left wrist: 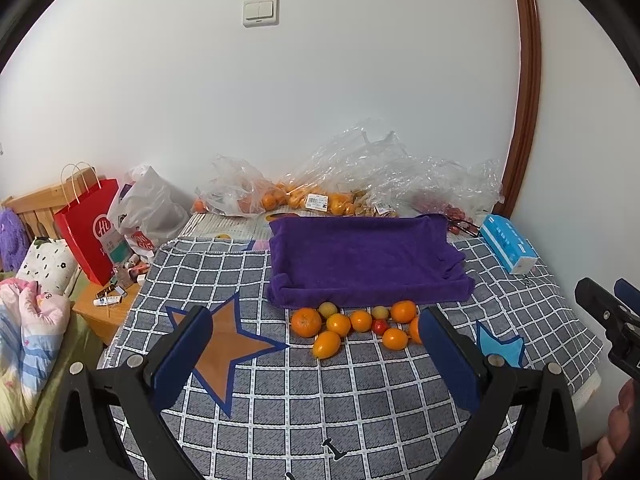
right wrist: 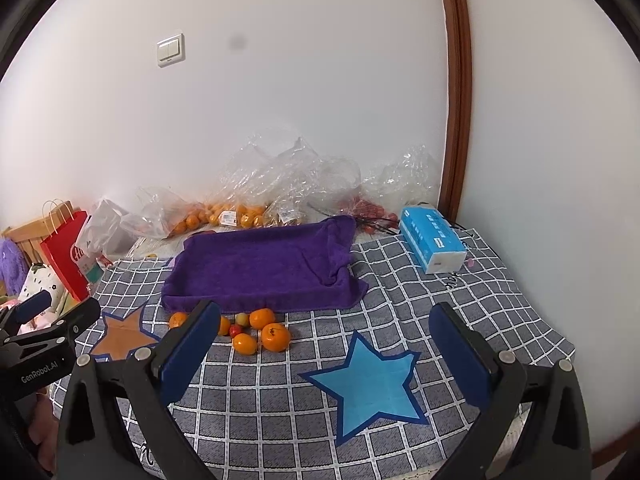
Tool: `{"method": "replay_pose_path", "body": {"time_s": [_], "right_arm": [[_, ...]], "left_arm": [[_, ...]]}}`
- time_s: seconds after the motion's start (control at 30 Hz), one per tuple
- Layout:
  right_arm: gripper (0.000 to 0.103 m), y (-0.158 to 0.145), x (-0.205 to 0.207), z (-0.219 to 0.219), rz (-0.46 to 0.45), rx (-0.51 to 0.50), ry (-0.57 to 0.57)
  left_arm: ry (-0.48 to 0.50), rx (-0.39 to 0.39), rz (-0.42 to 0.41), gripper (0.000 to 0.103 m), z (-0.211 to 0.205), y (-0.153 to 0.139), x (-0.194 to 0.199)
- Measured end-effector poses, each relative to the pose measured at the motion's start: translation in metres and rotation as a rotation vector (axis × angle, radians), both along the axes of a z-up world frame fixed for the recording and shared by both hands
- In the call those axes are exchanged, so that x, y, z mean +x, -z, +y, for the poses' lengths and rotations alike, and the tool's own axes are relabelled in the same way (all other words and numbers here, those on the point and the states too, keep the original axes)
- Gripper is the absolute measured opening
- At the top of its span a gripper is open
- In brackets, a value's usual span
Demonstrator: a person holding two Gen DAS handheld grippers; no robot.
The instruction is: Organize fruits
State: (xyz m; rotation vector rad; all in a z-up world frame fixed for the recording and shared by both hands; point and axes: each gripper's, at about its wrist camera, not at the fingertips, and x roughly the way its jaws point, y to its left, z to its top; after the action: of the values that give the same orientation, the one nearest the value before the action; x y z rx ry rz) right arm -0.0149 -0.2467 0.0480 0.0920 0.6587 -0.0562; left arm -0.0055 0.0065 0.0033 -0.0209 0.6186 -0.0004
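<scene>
Red bag (left wrist: pixel 90 232) sits far left, then the left tool (left wrist: pixel 316 350) gaping wide over the checked worktop (left wrist: pixel 320 408); fruits (left wrist: pixel 352 326) cluster just in front of the purple towel (left wrist: pixel 360 260), tissues (left wrist: pixel 508 248) and the right tool (right wrist: pixel 324 350), also wide, empty.

Fuzzy purple towel (left wrist: pixel 366 258); glossy-skinned oranges (left wrist: pixel 306 322); woven checked cloth (left wrist: pixel 280 392); crinkly clear plastic bags (left wrist: pixel 360 160)

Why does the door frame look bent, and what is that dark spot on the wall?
Left wrist view: the fisheye lens bows the door frame and blackens the corners. Right wrist view: the frame bows less, and the grey smudge is blurred, possibly dirt on the lens; the oranges stay sharp.
</scene>
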Motion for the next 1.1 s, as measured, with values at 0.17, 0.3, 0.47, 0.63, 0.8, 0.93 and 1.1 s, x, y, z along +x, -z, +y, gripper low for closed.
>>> {"method": "replay_pose_path", "body": {"time_s": [0.17,0.3,0.47,0.63,0.8,0.93,1.1], "right_arm": [[0.102,-0.0006,-0.0012,0.0014,-0.003,-0.002,0.004],[0.102,-0.0022,-0.0025,0.0016,-0.013,0.0,0.005],[0.102,-0.0027,-0.003,0.003,-0.013,-0.003,0.0],[0.102,-0.0041,-0.0045,0.0032,-0.019,0.002,0.002],[0.102,-0.0047,-0.0047,0.0038,-0.02,0.002,0.003],[0.102,-0.0051,-0.0046,0.0038,-0.023,0.003,0.002],[0.102,-0.0047,-0.0052,0.0039,-0.022,0.003,0.0]], "left_arm": [[0.0,0.001,0.003,0.103,0.0,0.0008,0.0],[-0.001,0.003,-0.006,0.103,-0.0005,0.001,-0.0006],[0.004,-0.001,-0.004,0.103,0.0008,0.003,-0.004],[0.0,0.001,-0.006,0.103,0.0001,0.0021,-0.0043],[0.001,-0.003,-0.009,0.103,0.0012,0.0006,-0.0045],[0.0,-0.004,-0.012,0.103,0.0024,0.0003,-0.0054],[0.0,-0.003,-0.011,0.103,0.0027,0.0003,-0.0053]]}}
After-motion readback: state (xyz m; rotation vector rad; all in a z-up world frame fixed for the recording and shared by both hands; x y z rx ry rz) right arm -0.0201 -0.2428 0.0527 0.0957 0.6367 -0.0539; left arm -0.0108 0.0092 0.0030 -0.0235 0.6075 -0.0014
